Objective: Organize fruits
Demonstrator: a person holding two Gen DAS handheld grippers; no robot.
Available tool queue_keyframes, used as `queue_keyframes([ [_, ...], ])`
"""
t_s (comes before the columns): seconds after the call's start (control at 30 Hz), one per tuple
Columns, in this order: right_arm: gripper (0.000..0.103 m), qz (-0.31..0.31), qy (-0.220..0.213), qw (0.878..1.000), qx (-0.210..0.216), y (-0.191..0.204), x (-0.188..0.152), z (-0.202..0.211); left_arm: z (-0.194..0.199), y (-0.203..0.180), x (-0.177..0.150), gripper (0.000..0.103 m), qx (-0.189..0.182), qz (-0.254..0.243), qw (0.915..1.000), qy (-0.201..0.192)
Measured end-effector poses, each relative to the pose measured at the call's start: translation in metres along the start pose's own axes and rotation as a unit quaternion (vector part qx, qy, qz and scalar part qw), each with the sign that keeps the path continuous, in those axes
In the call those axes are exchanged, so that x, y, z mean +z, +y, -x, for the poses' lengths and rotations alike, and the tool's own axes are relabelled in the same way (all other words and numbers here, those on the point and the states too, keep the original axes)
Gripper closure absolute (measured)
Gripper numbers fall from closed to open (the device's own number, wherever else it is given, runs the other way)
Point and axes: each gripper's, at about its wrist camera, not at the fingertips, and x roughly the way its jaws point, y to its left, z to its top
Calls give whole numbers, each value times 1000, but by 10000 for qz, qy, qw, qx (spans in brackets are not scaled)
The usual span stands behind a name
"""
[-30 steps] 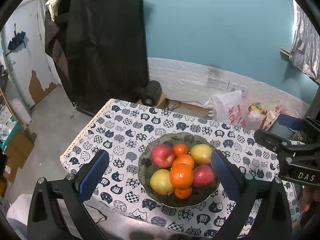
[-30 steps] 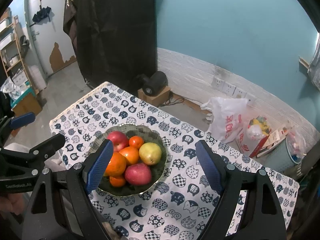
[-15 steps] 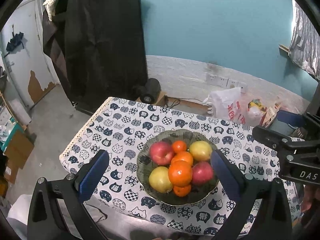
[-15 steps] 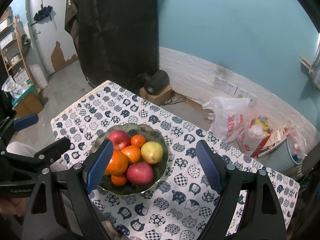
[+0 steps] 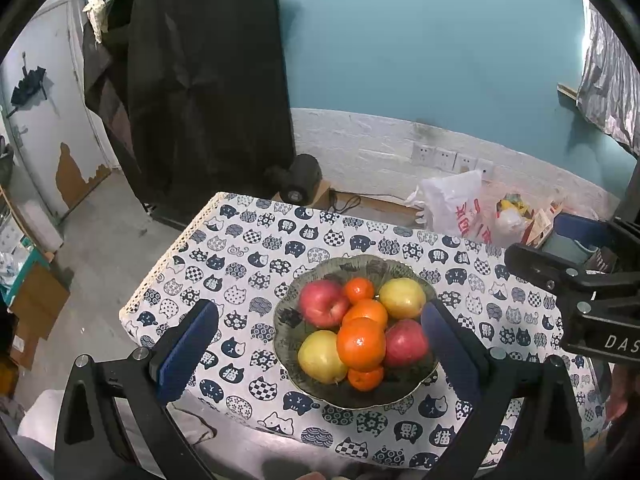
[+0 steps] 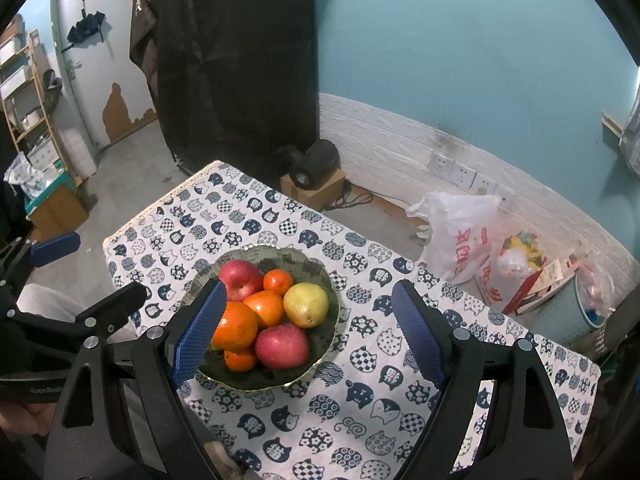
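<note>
A teal wall (image 5: 420,40) with a white brick-pattern base backs the room, and a black cloth (image 5: 208,80) hangs against it at the left. In front stands the bench (image 6: 400,420), covered by a white cloth printed with dark cat faces.

On the bench sits a green bowl (image 6: 320,356) with a wavy rim, heaped with fruit. In the left wrist view, two red apples lie in it, one at the back left (image 5: 323,304) and one at the front right (image 5: 406,342). Two yellow pears sit opposite them, one back right (image 5: 402,298) and one front left (image 5: 320,356). A big orange (image 5: 361,344) tops the pile, with three smaller ones around it: one just behind (image 5: 367,312), one at the far side (image 5: 359,290) and one at the near rim (image 5: 365,378).

Both claws hover above the bench, touching nothing. The left claw (image 5: 318,346) stands wide, its blue pads framing the bowl. The right claw (image 6: 308,336) is also wide, its left pad in front of the big orange (image 6: 236,326) and the bowl's near-left side.

On the floor beyond the bench lie a white plastic bag (image 6: 460,236) with red print, a cardboard box (image 6: 316,190) with a black round device on it, and a pale bin (image 6: 568,312).
</note>
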Motion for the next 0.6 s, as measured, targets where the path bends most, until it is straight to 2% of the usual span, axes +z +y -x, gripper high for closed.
queue_keyframes([
  [0.6,19,6,5,10000,-5,0,0,0,0,-2,2,1,19,-57,10000,-38],
])
